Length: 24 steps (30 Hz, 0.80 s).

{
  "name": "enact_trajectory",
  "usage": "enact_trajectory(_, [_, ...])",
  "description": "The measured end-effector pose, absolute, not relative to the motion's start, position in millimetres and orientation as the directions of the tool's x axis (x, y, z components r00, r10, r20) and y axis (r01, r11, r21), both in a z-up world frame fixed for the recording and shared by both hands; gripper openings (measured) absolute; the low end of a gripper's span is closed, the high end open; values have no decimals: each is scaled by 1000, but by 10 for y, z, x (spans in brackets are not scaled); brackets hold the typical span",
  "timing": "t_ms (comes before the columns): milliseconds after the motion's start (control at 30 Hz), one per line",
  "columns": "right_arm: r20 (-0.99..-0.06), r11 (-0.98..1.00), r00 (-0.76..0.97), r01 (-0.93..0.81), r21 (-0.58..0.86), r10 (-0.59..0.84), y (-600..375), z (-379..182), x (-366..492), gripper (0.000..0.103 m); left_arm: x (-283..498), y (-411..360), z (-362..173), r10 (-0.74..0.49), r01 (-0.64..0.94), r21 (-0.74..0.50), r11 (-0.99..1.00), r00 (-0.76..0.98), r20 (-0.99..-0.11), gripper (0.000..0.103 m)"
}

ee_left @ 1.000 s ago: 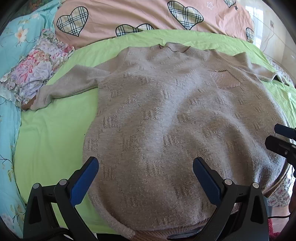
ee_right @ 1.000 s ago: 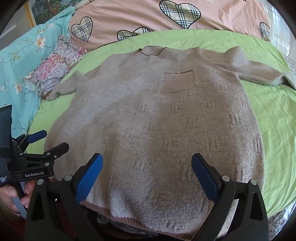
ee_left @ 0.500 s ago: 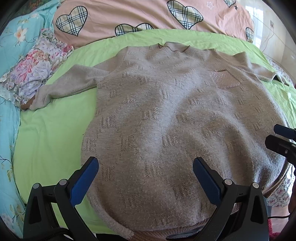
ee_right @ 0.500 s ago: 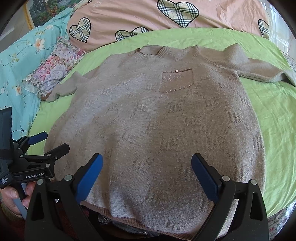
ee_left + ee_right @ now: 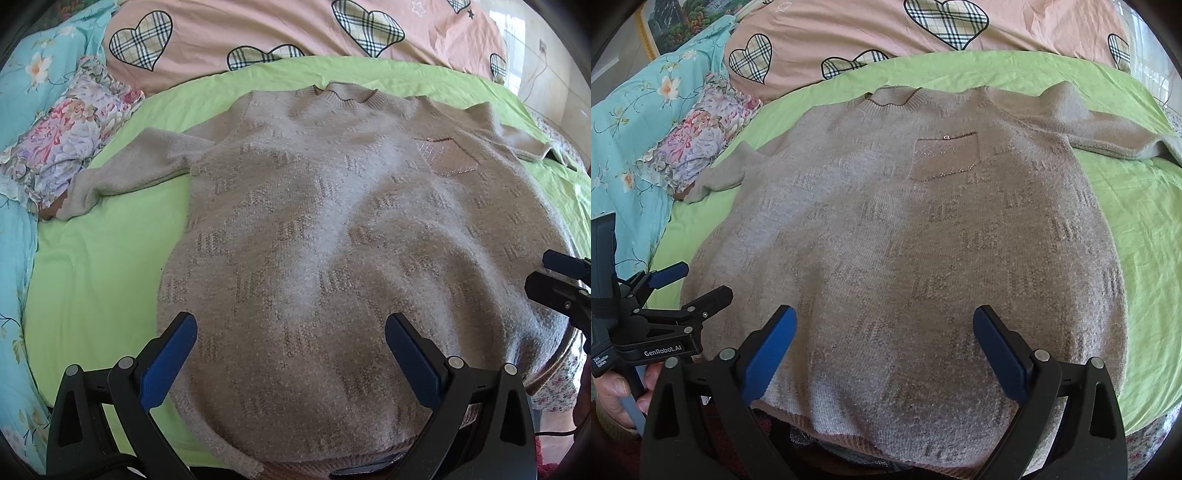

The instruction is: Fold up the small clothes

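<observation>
A beige knit sweater (image 5: pixel 332 229) lies flat, front up, on a green sheet (image 5: pixel 96 266), both sleeves spread out, collar at the far side. It also shows in the right wrist view (image 5: pixel 905 240), with a shiny chest pocket (image 5: pixel 945 155). My left gripper (image 5: pixel 290 354) is open and empty over the sweater's lower left part, near the hem. My right gripper (image 5: pixel 882 347) is open and empty over the lower right part, near the hem. Each gripper shows at the edge of the other's view, the left gripper (image 5: pixel 690 284) and the right gripper (image 5: pixel 554 277).
A pink quilt with plaid hearts (image 5: pixel 295 33) lies behind the sweater. A floral pillow (image 5: pixel 62 136) and a turquoise flowered sheet (image 5: pixel 635 122) lie to the left. The bed edge runs just below the sweater's hem.
Both grippers have moved slightly; the sweater lies as before. Both grippers stay open.
</observation>
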State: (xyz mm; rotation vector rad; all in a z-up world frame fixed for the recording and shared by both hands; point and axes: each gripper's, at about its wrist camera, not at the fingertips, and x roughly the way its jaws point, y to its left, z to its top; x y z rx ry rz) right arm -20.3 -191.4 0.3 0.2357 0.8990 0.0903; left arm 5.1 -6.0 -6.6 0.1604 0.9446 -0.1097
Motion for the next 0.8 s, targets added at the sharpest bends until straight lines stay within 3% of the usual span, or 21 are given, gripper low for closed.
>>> enact_trajectory(267, [-796,974,583,34,224,163,-1908,0,-193,96,61,-79,-15,-68,172,38,984,569,-820,102])
enact_trajectory(533, [-774,952,595,46,304,218,-1953,52,-177,96,112,-100,58,-81,188,36,981,581,-810,102])
enact_trajectory(800, [-730,941,665,119,317,161,-2341,181,-121,96,332,-203,136,-146,247,1,969,576,-804,102])
